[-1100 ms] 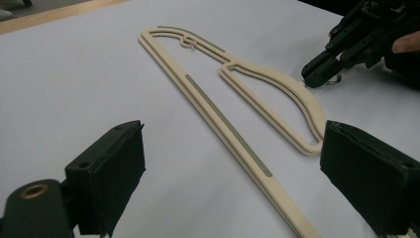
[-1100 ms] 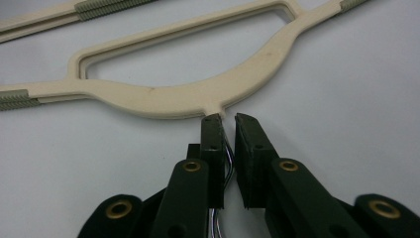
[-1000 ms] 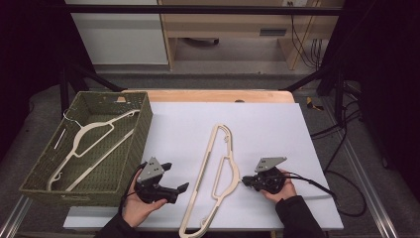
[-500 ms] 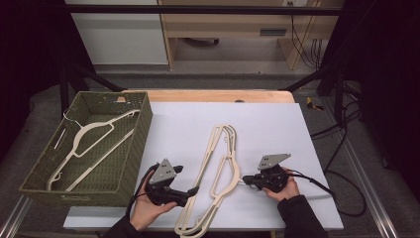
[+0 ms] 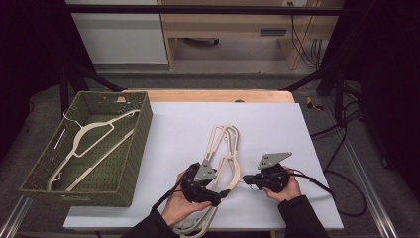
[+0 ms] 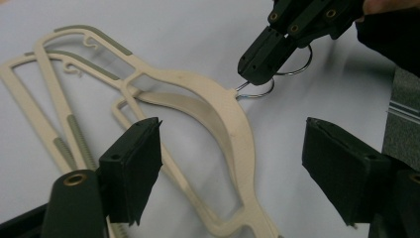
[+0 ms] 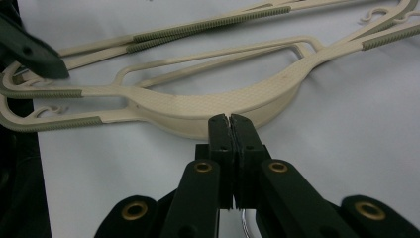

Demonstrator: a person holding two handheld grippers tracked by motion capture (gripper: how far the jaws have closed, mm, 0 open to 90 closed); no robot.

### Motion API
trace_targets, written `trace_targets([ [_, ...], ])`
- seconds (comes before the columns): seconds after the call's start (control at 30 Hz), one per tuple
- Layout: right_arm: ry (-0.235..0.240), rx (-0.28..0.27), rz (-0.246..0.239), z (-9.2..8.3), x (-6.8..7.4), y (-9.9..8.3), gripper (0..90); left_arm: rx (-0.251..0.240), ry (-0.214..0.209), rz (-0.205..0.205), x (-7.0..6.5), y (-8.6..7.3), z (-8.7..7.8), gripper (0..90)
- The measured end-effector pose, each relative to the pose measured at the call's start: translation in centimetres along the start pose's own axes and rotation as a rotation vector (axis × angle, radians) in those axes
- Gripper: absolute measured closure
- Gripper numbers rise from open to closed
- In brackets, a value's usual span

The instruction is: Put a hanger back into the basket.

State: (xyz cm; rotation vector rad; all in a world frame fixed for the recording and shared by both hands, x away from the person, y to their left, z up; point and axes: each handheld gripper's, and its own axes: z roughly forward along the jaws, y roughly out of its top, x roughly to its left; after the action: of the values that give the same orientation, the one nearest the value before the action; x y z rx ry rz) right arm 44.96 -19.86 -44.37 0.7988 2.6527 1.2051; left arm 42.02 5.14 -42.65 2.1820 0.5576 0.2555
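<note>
We are pinching the metal hook [image 6: 257, 91] of the top hanger [image 5: 225, 148] in the right claw [image 5: 250, 181], the left claw [image 5: 223, 194] has just been closing, nothing gripped, over the hangers on the table [image 5: 277, 124], one hanger already basketed [image 5: 89, 144], two left.
</note>
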Motion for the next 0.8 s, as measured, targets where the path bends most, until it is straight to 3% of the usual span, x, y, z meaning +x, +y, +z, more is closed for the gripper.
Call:
trace_targets([
  [0.27,-0.014,0.006,-0.002,-0.3,0.4,0.5,89.5,0.121,0.005,0.031,-0.4,0.3,3.5,36.0],
  [0.43,-0.016,0.005,-0.006,-0.5,0.6,0.6,89.5,0.176,-0.007,0.041,-0.3,0.1,4.8,48.9],
  [0.67,-0.013,0.007,-0.01,-0.7,0.6,0.7,89.4,0.193,-0.022,0.027,-0.3,0.0,5.2,68.3],
  [0.8,-0.013,0.001,-0.015,-0.8,0.7,0.7,89.3,0.191,-0.02,0.018,-0.4,0.1,5.0,71.0],
])
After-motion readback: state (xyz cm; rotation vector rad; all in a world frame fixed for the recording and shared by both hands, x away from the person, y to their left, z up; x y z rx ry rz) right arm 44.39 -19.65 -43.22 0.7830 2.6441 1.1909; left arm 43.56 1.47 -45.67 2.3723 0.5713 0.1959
